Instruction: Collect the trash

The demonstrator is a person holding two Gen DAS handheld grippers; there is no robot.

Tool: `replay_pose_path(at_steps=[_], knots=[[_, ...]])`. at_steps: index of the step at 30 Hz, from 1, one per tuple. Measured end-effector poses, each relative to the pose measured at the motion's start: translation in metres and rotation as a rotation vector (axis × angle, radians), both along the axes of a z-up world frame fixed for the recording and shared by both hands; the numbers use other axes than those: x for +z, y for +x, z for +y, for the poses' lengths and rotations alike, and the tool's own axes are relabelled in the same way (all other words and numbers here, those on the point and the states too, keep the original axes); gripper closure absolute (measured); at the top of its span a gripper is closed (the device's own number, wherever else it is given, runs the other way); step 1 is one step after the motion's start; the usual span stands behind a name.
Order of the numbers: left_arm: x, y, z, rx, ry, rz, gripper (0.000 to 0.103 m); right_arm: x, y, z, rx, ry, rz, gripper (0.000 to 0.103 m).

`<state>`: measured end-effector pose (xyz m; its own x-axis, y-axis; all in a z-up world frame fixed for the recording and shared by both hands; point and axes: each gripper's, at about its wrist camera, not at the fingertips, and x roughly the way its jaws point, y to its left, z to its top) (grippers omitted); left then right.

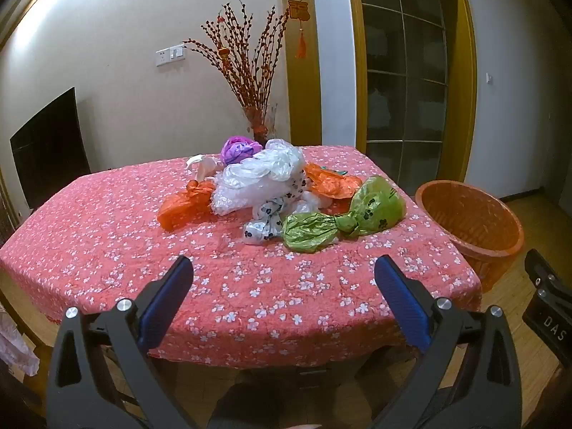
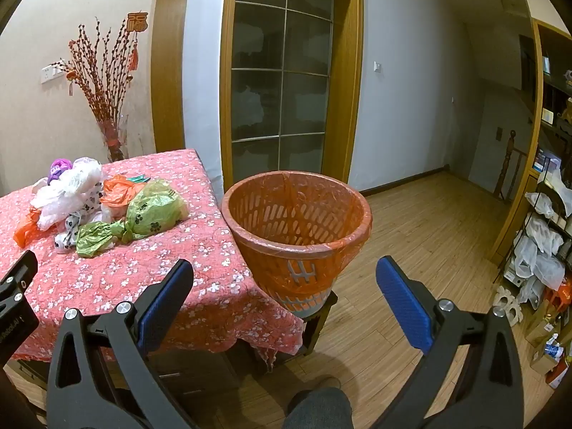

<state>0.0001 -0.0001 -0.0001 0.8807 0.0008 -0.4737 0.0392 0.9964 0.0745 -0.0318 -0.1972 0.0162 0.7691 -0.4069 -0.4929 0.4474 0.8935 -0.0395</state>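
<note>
The worktop (image 1: 107, 236) wears a matt, crinkled pink cloth (image 1: 271, 293) printed with white blossoms, and on it lie thin, glossy, crumpled plastic bags: green (image 1: 343, 221), orange (image 1: 184, 205), clear white (image 1: 261, 175) and purple (image 1: 237, 148). The bin (image 2: 296, 228) is slatted plastic under a thin, shiny orange liner (image 2: 323, 250), standing over a smooth wood-plank floor (image 2: 429, 236). Each claw, left (image 1: 284, 268) and right (image 2: 285, 268), is matt black plastic with ribbed blue pads (image 2: 404, 300) and bright metal bolts (image 2: 445, 304).
</note>
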Motion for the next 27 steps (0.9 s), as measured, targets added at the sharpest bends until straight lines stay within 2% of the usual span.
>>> replay_pose_path(at_steps=[27], knots=[[-0.0037, -0.0016, 0.0002, 0.0, -0.011, 0.009, 0.004, 0.0001, 0.0005, 0.0008, 0.0, -0.001, 0.0, 0.002]])
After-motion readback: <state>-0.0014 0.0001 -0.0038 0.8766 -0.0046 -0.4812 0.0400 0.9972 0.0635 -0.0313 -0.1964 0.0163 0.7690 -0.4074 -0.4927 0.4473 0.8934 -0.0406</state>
